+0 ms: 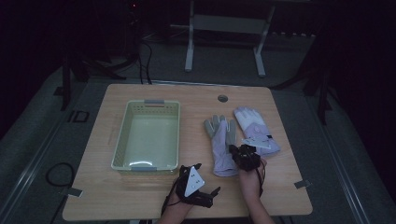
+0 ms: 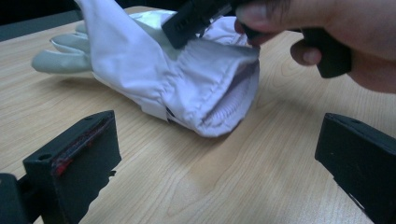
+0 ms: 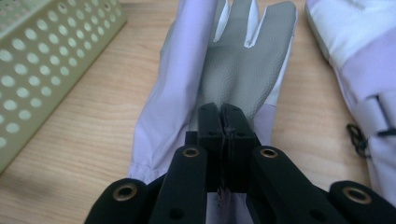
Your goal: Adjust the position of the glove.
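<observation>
Two gloves lie right of the table's middle. The nearer glove (image 1: 221, 142) has a grey palm (image 3: 238, 60) and a lilac cuff (image 2: 187, 88). My right gripper (image 1: 240, 153) is shut on that cuff, its jaws (image 3: 225, 119) pressed together with fabric pinched between them, and the cuff's open end is raised a little off the wood. My left gripper (image 1: 208, 179) rests near the front edge, open wide (image 2: 219, 154) and facing the cuff's opening from a short way off, with nothing in it. The second glove (image 1: 256, 129), white and lilac (image 3: 355, 56), lies flat just to the right.
A pale green perforated basket (image 1: 122, 140) stands left of the gloves, its wall (image 3: 42, 60) close to the held glove. A small round hole (image 1: 222, 98) sits near the table's far edge. Beyond the table stands a white frame (image 1: 224, 28) on the dark floor.
</observation>
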### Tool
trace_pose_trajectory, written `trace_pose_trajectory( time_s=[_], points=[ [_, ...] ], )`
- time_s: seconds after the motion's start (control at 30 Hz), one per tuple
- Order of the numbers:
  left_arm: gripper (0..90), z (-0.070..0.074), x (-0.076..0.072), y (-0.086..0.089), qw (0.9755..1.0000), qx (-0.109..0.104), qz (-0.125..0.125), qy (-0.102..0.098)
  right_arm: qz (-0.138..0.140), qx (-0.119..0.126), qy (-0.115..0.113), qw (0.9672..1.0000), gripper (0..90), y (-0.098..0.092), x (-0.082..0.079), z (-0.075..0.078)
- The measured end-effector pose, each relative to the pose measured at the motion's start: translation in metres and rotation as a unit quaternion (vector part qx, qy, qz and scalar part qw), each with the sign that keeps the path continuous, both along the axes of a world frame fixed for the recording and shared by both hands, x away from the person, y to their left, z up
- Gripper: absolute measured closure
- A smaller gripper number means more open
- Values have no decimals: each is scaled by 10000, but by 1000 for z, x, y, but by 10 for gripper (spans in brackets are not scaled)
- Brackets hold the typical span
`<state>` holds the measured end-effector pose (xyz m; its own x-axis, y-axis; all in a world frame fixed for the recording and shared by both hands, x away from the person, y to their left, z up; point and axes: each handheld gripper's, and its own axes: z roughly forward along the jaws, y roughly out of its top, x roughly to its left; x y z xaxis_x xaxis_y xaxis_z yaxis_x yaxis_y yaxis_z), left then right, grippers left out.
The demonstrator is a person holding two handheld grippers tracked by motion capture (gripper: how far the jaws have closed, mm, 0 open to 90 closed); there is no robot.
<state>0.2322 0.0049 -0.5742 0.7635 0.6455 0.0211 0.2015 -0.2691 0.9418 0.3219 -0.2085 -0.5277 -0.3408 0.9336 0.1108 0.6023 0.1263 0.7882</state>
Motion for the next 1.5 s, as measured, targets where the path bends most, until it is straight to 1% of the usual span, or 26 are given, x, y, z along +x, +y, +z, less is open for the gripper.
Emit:
trace_pose_trajectory(
  time_s=[0.03,0.13,0.23,0.3,0.37,0.4,0.47,0.5,0.53,0.6,0.63,0.67,0.73,0.8,0.87,0.9,0.97,1.07,1.13,1.23,1.27,1.37,1.43,1.5],
  points=[
    [1,0,0,0,10000,-2,0,4,-18,-53,16,10000,875,0,0,-3],
    [2,0,0,0,10000,-10,1,12,-71,-59,162,9998,873,-2,3,-13],
    [1,0,0,0,10000,-14,1,18,-87,-151,166,9997,870,-2,3,-19],
    [2,0,0,0,10000,-16,3,28,-110,-125,174,9997,856,-3,4,-25],
    [2,0,0,0,10000,-16,3,28,-110,-125,174,9997,856,-3,4,-25],
    [2,0,0,0,10000,-19,1,28,-101,-135,178,9997,834,-2,3,-26],
    [2,0,1,0,10000,-20,5,34,-97,-83,182,9998,799,-2,2,-22],
    [1,0,1,0,10000,-19,6,36,-92,-80,149,9998,776,-3,2,-20],
    [2,0,1,0,10000,-19,6,36,-92,-80,149,9998,776,-3,2,-20],
    [1,0,1,0,10000,-19,5,38,-88,-5,34,10000,693,-5,-1,-13],
    [2,0,1,0,10000,-19,6,39,-46,-35,-5,10000,673,-5,-1,-11],
    [2,0,1,0,10000,-16,9,40,30,-138,-91,9999,648,-5,-1,-8],
    [2,0,1,0,10000,-21,10,42,226,-268,-105,9993,607,-7,2,-3],
    [2,0,1,0,10000,-23,8,46,282,-315,-103,9991,614,-11,7,1],
    [1,0,1,1,10000,-34,10,69,340,-261,-82,9990,606,-18,14,7],
    [1,0,1,1,10000,-41,8,69,363,-294,-89,9989,604,-23,19,11],
    [2,0,2,1,10000,-42,6,71,420,-330,-153,9985,578,-31,26,17],
    [1,0,1,1,10000,-42,9,66,382,-442,-282,9979,564,-44,37,24],
    [1,0,1,1,10000,-51,10,66,319,-455,-363,9978,565,-56,44,30],
    [1,0,2,1,10000,-50,13,69,77,-398,-417,9983,564,-77,55,38],
    [1,0,2,1,10000,-50,12,69,-16,-418,-420,9982,564,-83,58,40],
    [2,0,2,0,10000,-34,11,71,-169,-443,-390,9981,540,-97,67,40],
    [2,0,2,0,10000,-29,14,70,-232,-402,-314,9984,515,-105,74,35],
    [2,0,2,0,10000,-29,15,75,-297,-442,-209,9984,512,-111,80,28]
  ],
)
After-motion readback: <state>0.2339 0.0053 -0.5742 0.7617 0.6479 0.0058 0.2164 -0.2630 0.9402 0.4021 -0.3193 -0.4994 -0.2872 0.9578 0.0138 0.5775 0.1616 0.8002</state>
